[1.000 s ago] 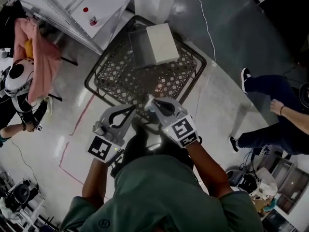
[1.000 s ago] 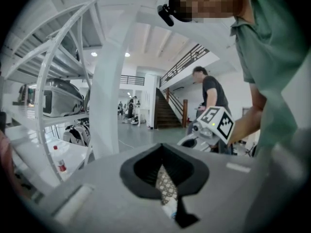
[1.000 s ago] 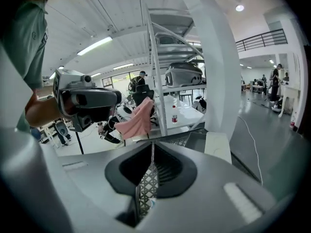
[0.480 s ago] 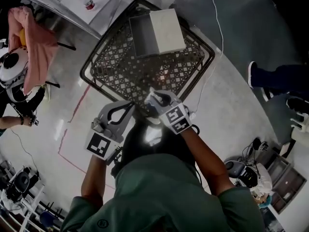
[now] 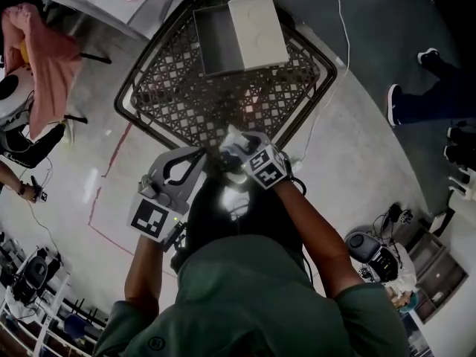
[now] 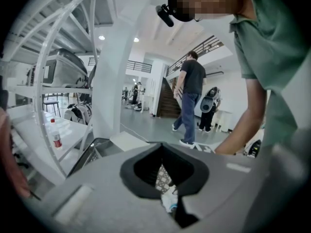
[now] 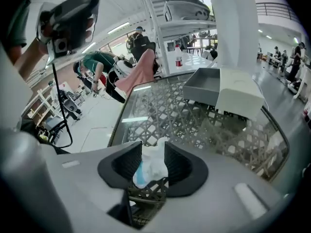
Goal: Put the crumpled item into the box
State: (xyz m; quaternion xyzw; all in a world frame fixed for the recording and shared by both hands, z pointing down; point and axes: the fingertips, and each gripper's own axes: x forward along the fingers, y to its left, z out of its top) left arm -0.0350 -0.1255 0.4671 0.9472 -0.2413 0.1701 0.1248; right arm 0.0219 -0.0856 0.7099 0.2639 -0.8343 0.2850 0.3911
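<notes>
Right claw point(image 7: 153, 148) opening, crumpled item point(image 7: 150, 169) loose between the pads at surface's point(image 7: 194, 125) near edge. Box point(image 7: 209, 89) well ahead, slightly right, across the lattice. Left claw point(image 6: 163, 148) clenched, empty, alongside.

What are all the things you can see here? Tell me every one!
table: one, dark lattice, middle of the floor
box: one, grey, open, table's far end
lid: one, white, right beside the box
crumpled item: one, white and blue, table's near edge
bottle: one, red cap, white shelf past the table
cloth: one, pink, left of the table
cable: one, white, floor by the table
other people: at least two, around the room
left tool: one, grey, shut, near the table's edge
right tool: one, grey, jaws opening around the crumpled item
</notes>
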